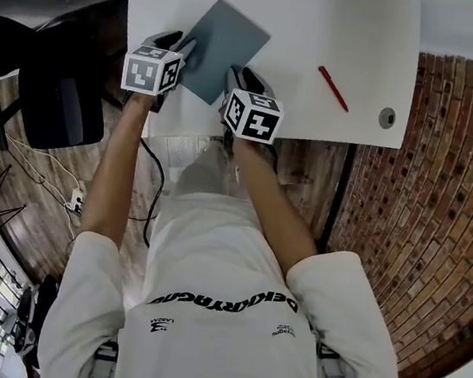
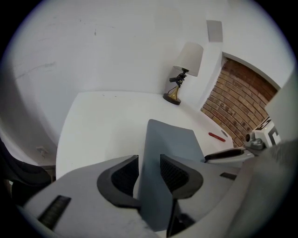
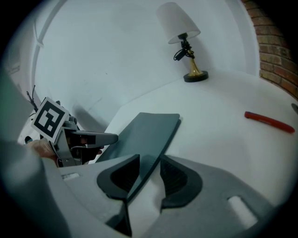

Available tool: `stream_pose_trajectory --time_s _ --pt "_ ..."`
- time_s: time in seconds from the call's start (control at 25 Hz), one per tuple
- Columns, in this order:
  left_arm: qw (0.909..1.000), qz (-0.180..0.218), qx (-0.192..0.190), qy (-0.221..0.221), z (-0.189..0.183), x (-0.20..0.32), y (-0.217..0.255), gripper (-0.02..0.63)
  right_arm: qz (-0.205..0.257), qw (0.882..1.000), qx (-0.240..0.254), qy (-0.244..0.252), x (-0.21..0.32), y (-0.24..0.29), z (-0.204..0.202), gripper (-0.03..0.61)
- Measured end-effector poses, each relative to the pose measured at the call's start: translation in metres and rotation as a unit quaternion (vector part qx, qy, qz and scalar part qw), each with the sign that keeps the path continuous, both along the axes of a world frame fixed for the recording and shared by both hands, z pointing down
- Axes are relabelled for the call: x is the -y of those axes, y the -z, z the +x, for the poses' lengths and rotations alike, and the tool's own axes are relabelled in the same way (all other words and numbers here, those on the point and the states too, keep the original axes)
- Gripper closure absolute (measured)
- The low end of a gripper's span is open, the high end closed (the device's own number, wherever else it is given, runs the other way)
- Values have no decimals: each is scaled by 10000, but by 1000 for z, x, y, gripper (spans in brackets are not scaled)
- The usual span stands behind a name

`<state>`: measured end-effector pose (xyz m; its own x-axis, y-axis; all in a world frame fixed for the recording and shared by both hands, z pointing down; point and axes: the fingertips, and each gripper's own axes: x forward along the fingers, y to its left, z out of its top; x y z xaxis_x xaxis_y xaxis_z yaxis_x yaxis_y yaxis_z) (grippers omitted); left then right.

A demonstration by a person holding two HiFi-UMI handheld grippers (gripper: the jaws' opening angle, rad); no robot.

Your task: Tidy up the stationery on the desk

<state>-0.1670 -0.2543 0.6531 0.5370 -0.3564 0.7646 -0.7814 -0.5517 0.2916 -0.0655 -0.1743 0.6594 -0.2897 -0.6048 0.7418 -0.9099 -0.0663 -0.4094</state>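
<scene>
The left gripper (image 2: 149, 174) stood with its jaws wide apart, and the near left corner of the grey-blue notebook (image 1: 224, 44) ran between them. The cover filled most of the gap there, yet nothing showed the pads pressing on so thin a thing. The right gripper (image 3: 149, 174) was likewise open around the notebook's near right corner: the cover's edge lay against the left pad, and a strip of white desk (image 1: 328, 31) showed between that edge and the right pad. Both grippers pointed down and away from the person, side by side, with the notebook lying flat on the desk and stretching ahead of them, skewed to the desk's edge. A red pen (image 1: 333, 88) lay on the desk off to the right of the right gripper, well apart from it and from the notebook. A round grey insert (image 1: 387, 118) sat further right, near the desk's corner. Far ahead of both grippers, at the desk's back edge by the wall, stood a table lamp (image 3: 182, 42) with a white shade.
</scene>
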Motion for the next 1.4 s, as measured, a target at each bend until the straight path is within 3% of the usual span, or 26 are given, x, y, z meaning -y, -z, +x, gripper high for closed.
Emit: stream_pose_trajectory --time_s 0.32,0.84,1.4 --pt "9995 -303 -79 -4 3 -2 -7 474 -162 9996 -157 153 1 -5 -3 454" --pt "9986 -504 146 -95 10 -18 -6 477 -300 9983 -322 376 -1 -3 8 462" --pt "9981 -597 103 101 46 -59 -2 480 -294 9948 -630 743 -12 0 56 472"
